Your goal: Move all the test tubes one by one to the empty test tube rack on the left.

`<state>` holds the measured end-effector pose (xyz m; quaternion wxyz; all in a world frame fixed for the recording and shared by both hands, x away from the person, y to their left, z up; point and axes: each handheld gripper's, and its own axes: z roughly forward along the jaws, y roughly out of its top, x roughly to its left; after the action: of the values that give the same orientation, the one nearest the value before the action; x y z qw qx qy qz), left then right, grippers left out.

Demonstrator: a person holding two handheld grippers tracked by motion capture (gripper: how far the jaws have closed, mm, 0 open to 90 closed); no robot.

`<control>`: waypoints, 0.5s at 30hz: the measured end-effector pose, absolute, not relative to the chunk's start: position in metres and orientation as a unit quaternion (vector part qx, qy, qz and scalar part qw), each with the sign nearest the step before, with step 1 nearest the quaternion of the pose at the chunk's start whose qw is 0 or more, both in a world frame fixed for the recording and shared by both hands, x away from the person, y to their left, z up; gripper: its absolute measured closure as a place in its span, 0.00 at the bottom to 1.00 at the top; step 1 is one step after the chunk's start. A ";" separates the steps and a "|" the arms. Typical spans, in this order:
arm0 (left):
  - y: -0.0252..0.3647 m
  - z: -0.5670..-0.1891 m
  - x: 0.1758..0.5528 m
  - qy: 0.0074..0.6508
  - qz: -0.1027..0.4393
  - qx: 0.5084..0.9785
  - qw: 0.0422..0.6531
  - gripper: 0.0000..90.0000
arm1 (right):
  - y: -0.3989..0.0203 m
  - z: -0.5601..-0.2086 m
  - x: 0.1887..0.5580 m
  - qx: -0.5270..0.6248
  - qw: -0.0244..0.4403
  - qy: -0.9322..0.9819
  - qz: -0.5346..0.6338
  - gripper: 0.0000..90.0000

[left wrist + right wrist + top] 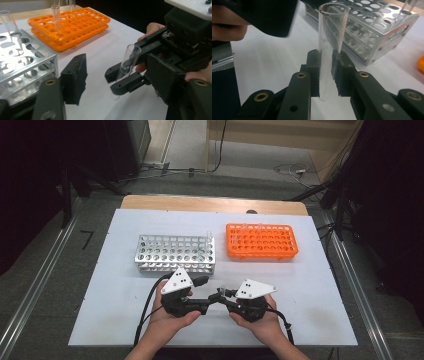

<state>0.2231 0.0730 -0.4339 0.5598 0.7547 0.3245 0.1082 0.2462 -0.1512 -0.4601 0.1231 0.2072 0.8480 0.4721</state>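
- The right gripper [327, 75] has its fingers clamped on a clear glass test tube [331, 40]. The tube stands nearly upright between the pads, open end up, and its round bottom hangs a little below them, above the white worktop [310, 320].
- The left gripper [120, 82] has its fingers wide apart and holds nothing. In the left gripper view the tube sits between them, but neither finger touches it.
- Both grippers are close together at the near edge of the worktop, in front of the silver metal rack [175, 252].
- The orange plastic rack [261, 241] lies to the right of the silver one, a little apart from it.
- At least one tube [56, 18] is standing in the orange rack, and another tube [8, 21] stands at the corner of the silver rack.
- I judge the work is in the middle: the tube is picked up and well held, but it is not yet placed in any hole.
- What is left, as I think, is either to pass it to the left gripper or to carry it to a rack and lower it in.
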 end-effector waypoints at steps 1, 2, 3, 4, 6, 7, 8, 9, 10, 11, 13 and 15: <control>0.072 -0.434 0.223 0.323 0.110 0.756 0.558 0.46 | -0.150 -0.460 0.245 0.205 0.122 0.849 0.472 0.82; 0.071 -0.434 0.223 0.321 0.111 0.758 0.557 0.49 | -0.148 -0.460 0.244 0.201 0.123 0.850 0.471 0.82; 0.070 -0.434 0.222 0.317 0.111 0.760 0.557 0.53 | -0.147 -0.460 0.244 0.198 0.123 0.851 0.470 0.82; 0.069 -0.434 0.222 0.313 0.111 0.761 0.557 0.58 | -0.145 -0.459 0.242 0.195 0.121 0.852 0.471 0.82; 0.067 -0.435 0.221 0.311 0.116 0.765 0.551 0.62 | -0.143 -0.459 0.241 0.192 0.120 0.852 0.471 0.82; 0.066 -0.435 0.221 0.310 0.118 0.767 0.550 0.62 | -0.143 -0.459 0.241 0.192 0.120 0.852 0.471 0.82; 0.065 -0.436 0.221 0.308 0.116 0.768 0.549 0.64 | -0.142 -0.459 0.241 0.191 0.118 0.853 0.471 0.82; 0.064 -0.436 0.221 0.306 0.117 0.769 0.549 0.66 | -0.142 -0.458 0.240 0.191 0.118 0.853 0.470 0.82; 0.063 -0.437 0.220 0.301 0.119 0.772 0.547 0.71 | -0.141 -0.458 0.240 0.189 0.116 0.854 0.470 0.82; 0.063 -0.437 0.220 0.301 0.119 0.772 0.547 0.73 | -0.141 -0.458 0.240 0.189 0.116 0.854 0.470 0.82; 0.062 -0.437 0.220 0.296 0.118 0.774 0.547 0.76 | -0.141 -0.458 0.240 0.189 0.115 0.854 0.470 0.82; 0.061 -0.437 0.220 0.292 0.116 0.775 0.548 0.82 | -0.142 -0.458 0.240 0.191 0.115 0.854 0.470 0.82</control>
<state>0.2196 0.0611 -0.4370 0.5484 0.7749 0.2923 0.1157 0.2402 -0.1417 -0.4580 0.1149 0.1914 0.8541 0.4697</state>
